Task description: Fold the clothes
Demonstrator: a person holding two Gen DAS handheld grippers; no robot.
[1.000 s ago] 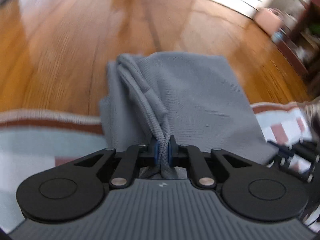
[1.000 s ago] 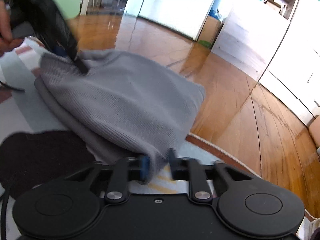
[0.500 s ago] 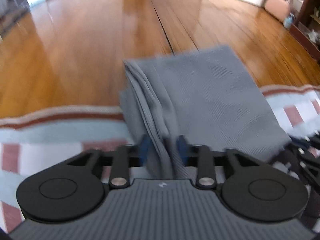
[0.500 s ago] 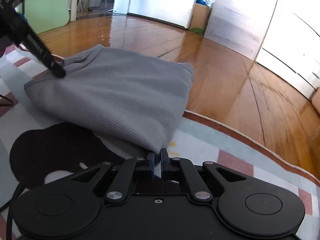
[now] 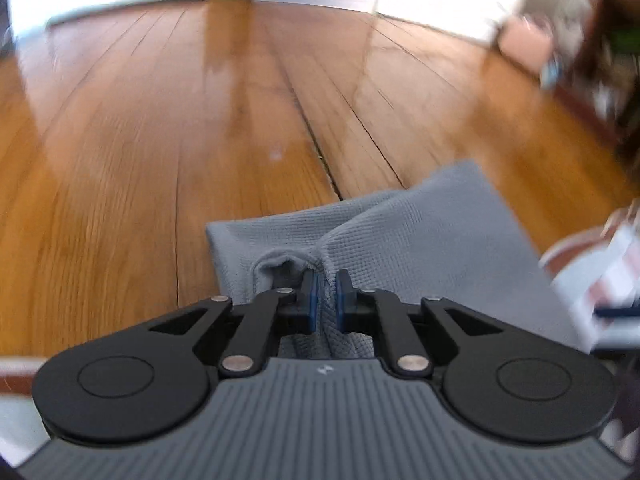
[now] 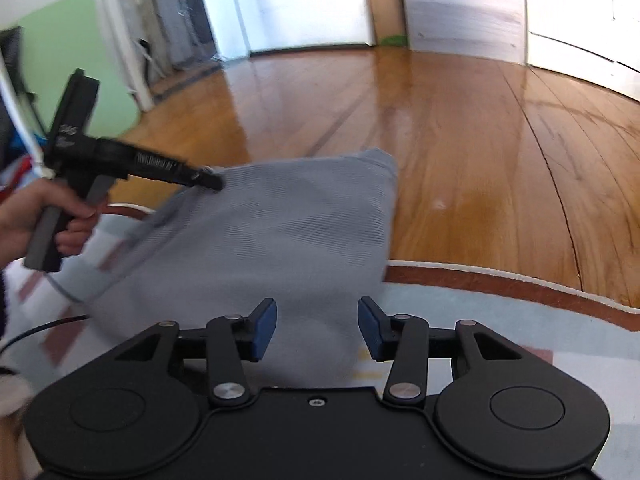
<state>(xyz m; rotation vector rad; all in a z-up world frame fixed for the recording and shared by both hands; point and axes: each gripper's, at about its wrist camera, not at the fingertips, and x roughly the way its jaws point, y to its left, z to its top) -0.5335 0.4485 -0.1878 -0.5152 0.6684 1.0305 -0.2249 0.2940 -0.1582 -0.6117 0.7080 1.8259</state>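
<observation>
While closing, left tool (image 5: 326,294) clamps a bunched fold of grey cloth (image 5: 420,240), blue pads (image 5: 311,300) pressing it from both sides. Right tool (image 6: 317,328) opening, pads (image 6: 264,330) apart, cloth (image 6: 272,240) between but not pinched. Cloth folded, lying half on rug (image 6: 500,320), half over wood floor (image 6: 460,152). Seen from right wrist: hand (image 6: 28,220) gripping left tool's handle, tip on cloth's far corner.
</observation>
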